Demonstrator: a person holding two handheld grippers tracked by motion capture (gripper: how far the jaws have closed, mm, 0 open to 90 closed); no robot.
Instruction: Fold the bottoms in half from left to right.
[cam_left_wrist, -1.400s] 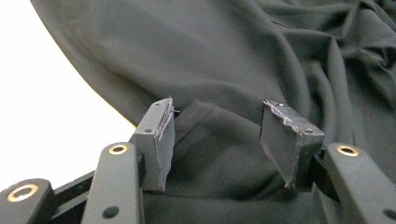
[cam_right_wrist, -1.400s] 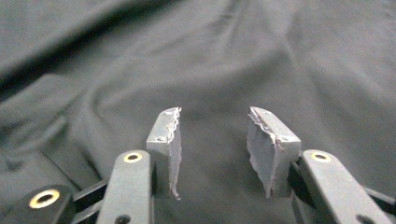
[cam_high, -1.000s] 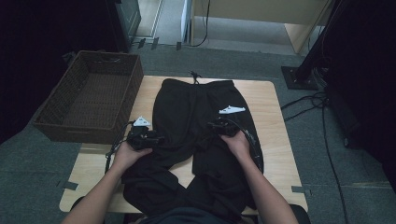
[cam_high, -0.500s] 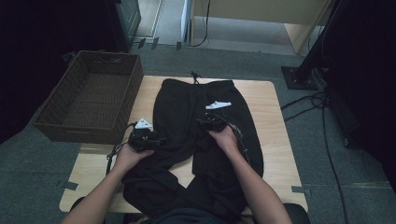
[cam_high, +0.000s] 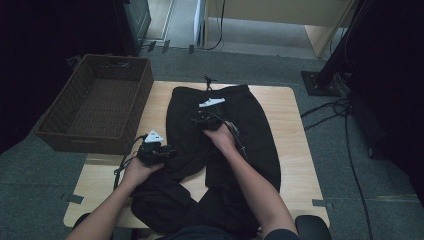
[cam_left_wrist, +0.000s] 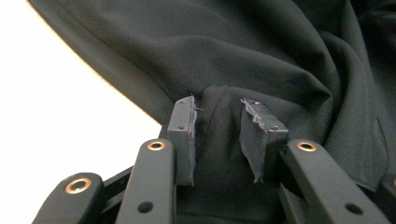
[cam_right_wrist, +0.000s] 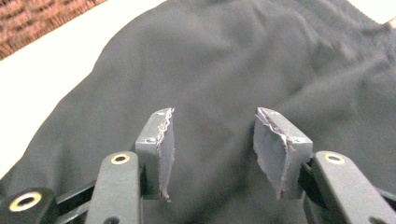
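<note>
Black trousers (cam_high: 225, 150) lie on the wooden table (cam_high: 280, 115), waistband at the far end, legs bunched near the front edge. My left gripper (cam_high: 171, 150) sits at the left edge of the left leg. Its jaws have just been closing. In the left gripper view a raised fold of the trousers (cam_left_wrist: 280, 60) is pinched between the pads of the left gripper (cam_left_wrist: 217, 135). My right gripper (cam_high: 198, 119) hovers over the upper middle of the trousers. Its jaws have just been opening. The right gripper (cam_right_wrist: 212, 149) stands open, with only flat cloth (cam_right_wrist: 233, 60) below.
A brown wicker basket (cam_high: 95, 107) stands at the table's left side, touching its edge. Beyond the right edge, cables (cam_high: 345, 125) trail over the grey floor beside a black stand base (cam_high: 320, 82). Bare wood shows to the right of the trousers.
My right gripper has moved left and farther up the trousers, from the right leg toward the middle below the waistband. The left hand has stayed in place.
</note>
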